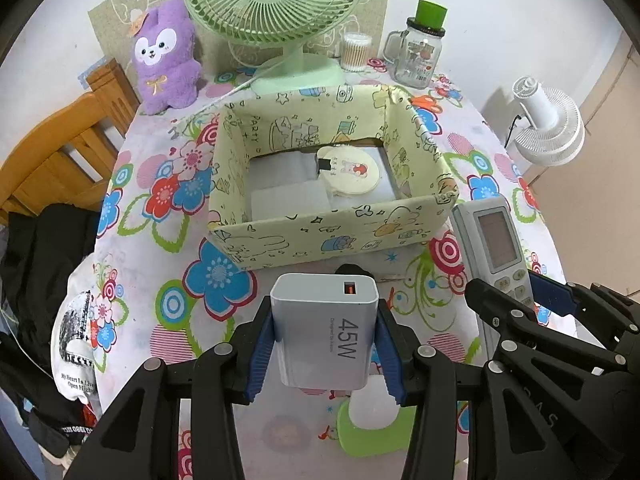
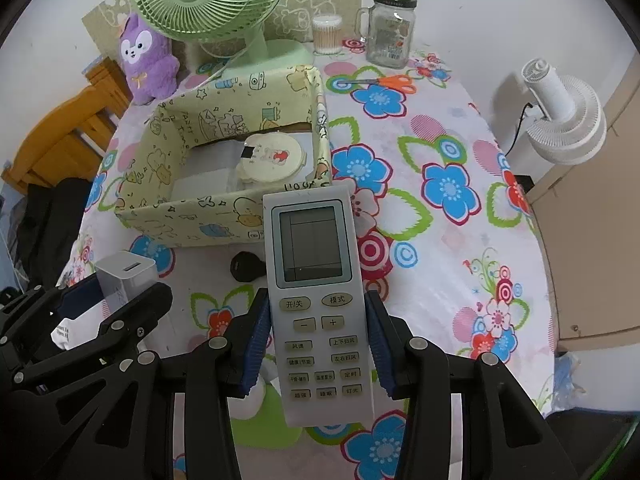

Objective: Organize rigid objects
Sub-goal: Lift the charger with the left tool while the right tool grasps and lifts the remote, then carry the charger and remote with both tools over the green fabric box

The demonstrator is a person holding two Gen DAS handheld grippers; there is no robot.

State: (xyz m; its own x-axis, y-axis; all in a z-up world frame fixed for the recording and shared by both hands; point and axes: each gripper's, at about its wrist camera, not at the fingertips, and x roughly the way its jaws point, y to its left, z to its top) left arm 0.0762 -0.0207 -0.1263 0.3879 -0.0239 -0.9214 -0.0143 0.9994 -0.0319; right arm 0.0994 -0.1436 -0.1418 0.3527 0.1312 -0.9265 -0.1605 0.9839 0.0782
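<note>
1. The left gripper (image 1: pixel 325 344) has its jaws closed on a white charger (image 1: pixel 325 332), blue pads pressed to its two sides; the charger is marked "45W" and its port end points away from the camera.
2. The right gripper (image 2: pixel 318 346) has its jaws closed on a grey remote (image 2: pixel 316 300), gripped across the button half, with the screen end sticking out forward.
3. Both held things are clear of the bench (image 2: pixel 460 280), which wears a flowered cloth.
4. A yellow patterned box (image 1: pixel 320 236) sits on the bench just beyond the charger and to the left of the remote's tip.
5. In the box lies a round cream disc (image 1: pixel 352 174) with a cartoon print, on white padding.
6. A small black object (image 2: pixel 244 266) lies on the cloth just in front of the box.
7. At the back of the bench stand a green fan (image 1: pixel 276 12), a purple plush (image 1: pixel 166 64), a jar of swabs (image 1: pixel 355 52) and a glass mug (image 1: pixel 420 56) with a green lid.
8. Orange scissors (image 2: pixel 384 82) lie near the mug, right of the box.
</note>
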